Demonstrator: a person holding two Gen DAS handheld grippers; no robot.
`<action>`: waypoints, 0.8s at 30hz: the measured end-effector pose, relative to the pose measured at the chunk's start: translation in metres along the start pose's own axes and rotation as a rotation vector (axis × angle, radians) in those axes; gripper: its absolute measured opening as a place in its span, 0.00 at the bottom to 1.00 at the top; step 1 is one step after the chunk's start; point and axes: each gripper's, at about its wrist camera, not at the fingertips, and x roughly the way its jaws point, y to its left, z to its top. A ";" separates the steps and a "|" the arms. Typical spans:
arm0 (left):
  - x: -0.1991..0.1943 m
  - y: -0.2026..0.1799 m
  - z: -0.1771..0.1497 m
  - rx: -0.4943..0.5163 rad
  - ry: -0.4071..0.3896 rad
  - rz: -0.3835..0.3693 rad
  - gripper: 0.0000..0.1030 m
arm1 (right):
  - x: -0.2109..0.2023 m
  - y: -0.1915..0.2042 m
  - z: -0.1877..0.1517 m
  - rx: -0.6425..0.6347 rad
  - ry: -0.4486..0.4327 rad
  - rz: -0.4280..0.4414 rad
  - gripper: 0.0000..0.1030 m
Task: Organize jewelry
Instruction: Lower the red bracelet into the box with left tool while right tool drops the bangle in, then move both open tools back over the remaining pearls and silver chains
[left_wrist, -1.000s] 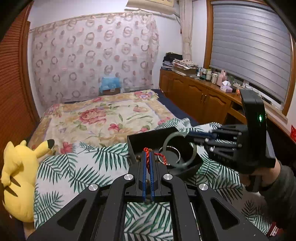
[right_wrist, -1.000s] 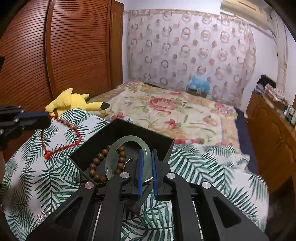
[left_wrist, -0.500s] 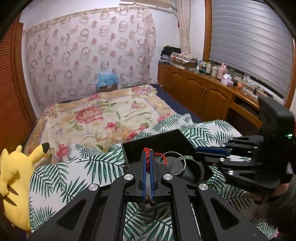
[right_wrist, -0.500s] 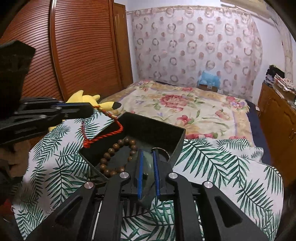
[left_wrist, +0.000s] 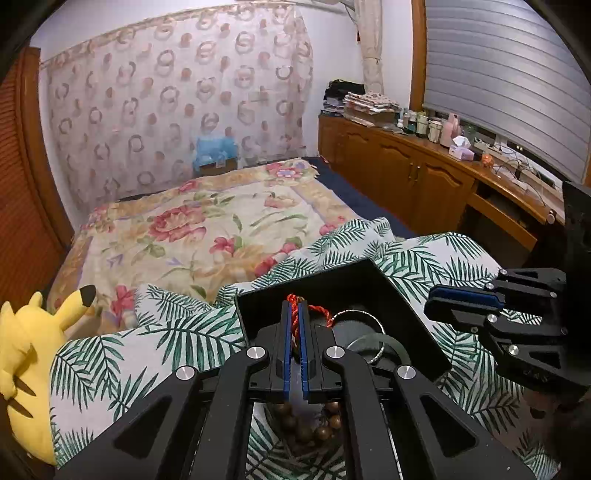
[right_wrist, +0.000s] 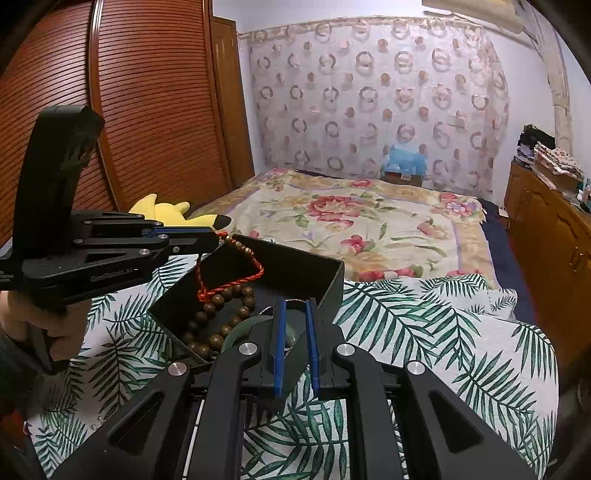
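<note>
Red cord necklace hangs pinched in left fingers over the black box; right fingers spread, empty.

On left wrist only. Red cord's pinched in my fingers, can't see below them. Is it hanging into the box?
Observer: Yes. In the right wrist view the red cord drops from the left gripper as a loop over the inside of the black box.
Operator: Touching anything?
Observer: Its knotted bottom end sits right beside the wooden beads; I cannot tell if they touch.
Operator: Right gripper holding anything?
Observer: No. The right gripper has its pads apart with nothing clamped; the green bangle lies in the box beneath it.
</note>
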 end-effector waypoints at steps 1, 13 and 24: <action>0.002 0.000 -0.001 -0.005 0.010 -0.008 0.03 | 0.001 0.000 -0.001 -0.001 0.002 0.000 0.13; -0.014 0.002 -0.016 -0.035 0.009 -0.008 0.60 | 0.002 0.004 -0.001 -0.007 0.005 0.000 0.13; -0.034 0.017 -0.040 -0.083 0.013 0.039 0.90 | -0.003 0.010 0.004 -0.024 -0.010 -0.015 0.13</action>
